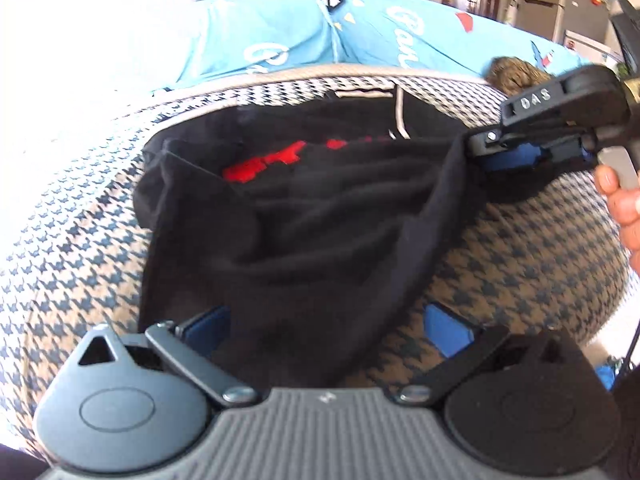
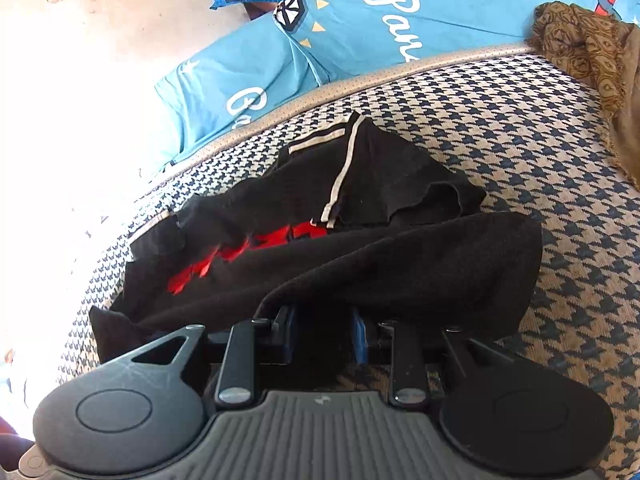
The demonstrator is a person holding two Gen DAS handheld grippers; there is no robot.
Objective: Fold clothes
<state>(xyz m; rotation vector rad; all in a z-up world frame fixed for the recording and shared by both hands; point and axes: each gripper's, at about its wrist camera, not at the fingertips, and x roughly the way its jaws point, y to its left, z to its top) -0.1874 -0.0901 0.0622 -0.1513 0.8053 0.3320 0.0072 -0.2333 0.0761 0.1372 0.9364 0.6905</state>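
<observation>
A black garment with red lettering and white stripes lies on a houndstooth mattress. My left gripper is open, its blue pads wide apart, and a fold of the black cloth hangs between them. My right gripper shows at the right of the left wrist view, shut on the garment's edge and lifting it. In the right wrist view the garment drapes over the right gripper, whose blue pads pinch the cloth.
A blue pillow with white script lies behind the mattress. A brown patterned cloth is bunched at the far right. A pale floor is at the left.
</observation>
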